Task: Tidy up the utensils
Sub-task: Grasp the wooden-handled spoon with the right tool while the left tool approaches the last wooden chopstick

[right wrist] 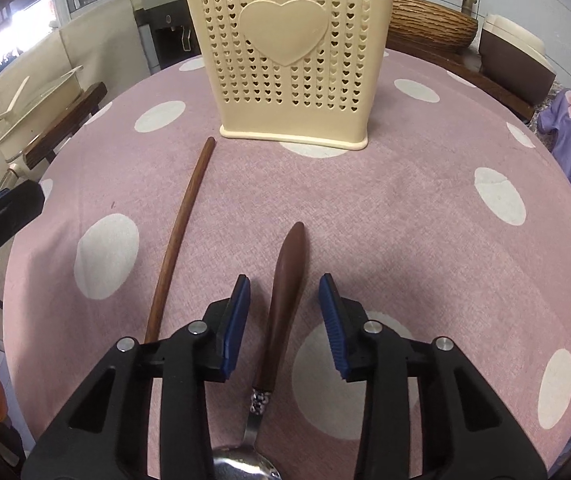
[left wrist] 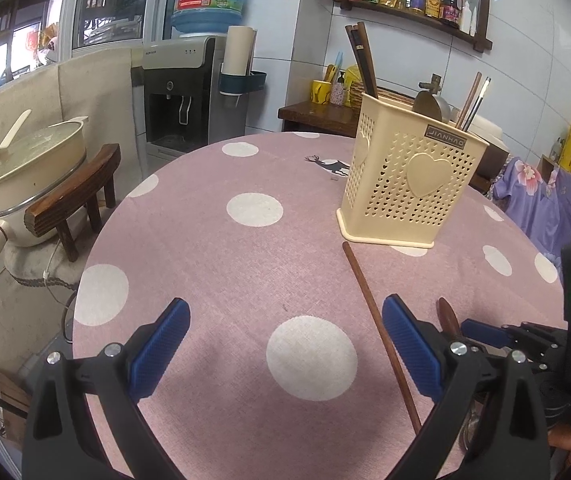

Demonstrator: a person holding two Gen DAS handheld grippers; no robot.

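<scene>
Left gripper (left wrist: 285, 354) hovers wide and empty over the pink polka-dot tablecloth (right wrist: 425, 208), with the long thin brown wooden chopstick (right wrist: 179, 236) just to its right. Right gripper (right wrist: 285, 320) straddles the wooden-handled steel spoon (right wrist: 285, 300), blue pads (right wrist: 237, 320) half-closed, clear of the handle. Better to centre on the thick handle and squeeze squarely before lifting. Spoon lies near the table's front edge, long axis running front to back, handle tip toward the cream perforated plastic utensil holder (right wrist: 289, 52), bowl toward the camera.

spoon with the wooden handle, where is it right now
In the right wrist view the spoon lies on the tablecloth between the open right gripper's fingers, right of the loose chopstick, handle towards the holder.
</scene>
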